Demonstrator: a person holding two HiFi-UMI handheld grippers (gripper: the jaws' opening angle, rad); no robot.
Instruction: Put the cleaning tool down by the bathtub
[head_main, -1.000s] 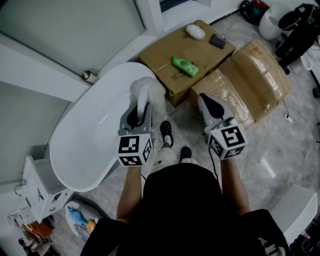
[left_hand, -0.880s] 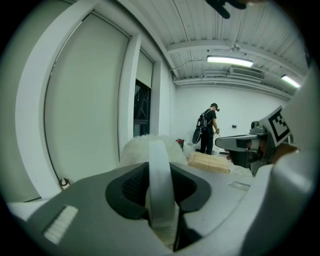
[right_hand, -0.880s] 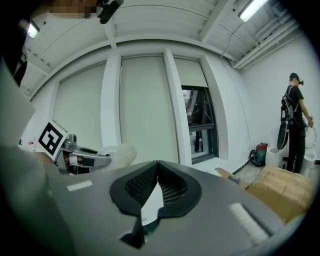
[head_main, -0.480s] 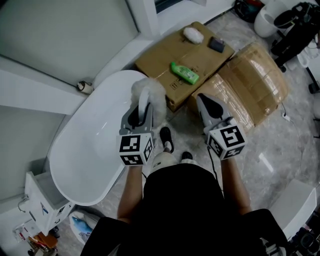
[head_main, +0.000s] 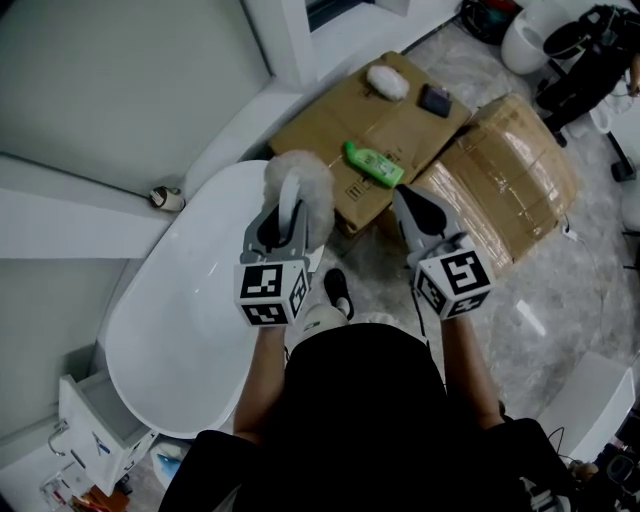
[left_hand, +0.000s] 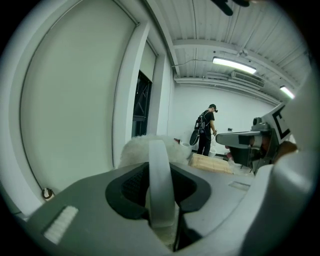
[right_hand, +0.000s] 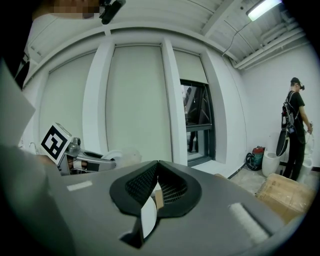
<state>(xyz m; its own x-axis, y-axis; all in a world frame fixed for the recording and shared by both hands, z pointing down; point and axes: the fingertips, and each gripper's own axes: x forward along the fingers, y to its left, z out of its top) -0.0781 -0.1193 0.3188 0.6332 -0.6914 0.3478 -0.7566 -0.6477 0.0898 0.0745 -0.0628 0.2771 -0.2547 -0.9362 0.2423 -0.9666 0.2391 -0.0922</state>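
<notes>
The cleaning tool has a fluffy white head (head_main: 300, 183) and a flat white handle (head_main: 288, 205). My left gripper (head_main: 284, 218) is shut on that handle and holds the tool above the near end of the white bathtub (head_main: 190, 300). In the left gripper view the handle (left_hand: 160, 180) runs up between the jaws to the fluffy head (left_hand: 137, 149). My right gripper (head_main: 404, 200) is shut with nothing in it, hanging over the floor beside the cardboard boxes. In the right gripper view its jaws (right_hand: 156, 163) meet at the tips, and the left gripper (right_hand: 85, 159) shows at the left.
Two cardboard boxes (head_main: 390, 125) (head_main: 510, 170) lie ahead; on the nearer one rest a green bottle (head_main: 373, 163), a white puff (head_main: 388, 82) and a small dark item (head_main: 435, 100). A white cabinet (head_main: 95, 435) stands at the lower left. Another person (left_hand: 205, 130) stands far off.
Both grippers have moved forward together toward the cardboard boxes, and the bathtub's end has drawn closer under the left one. The left gripper still holds the tool.
</notes>
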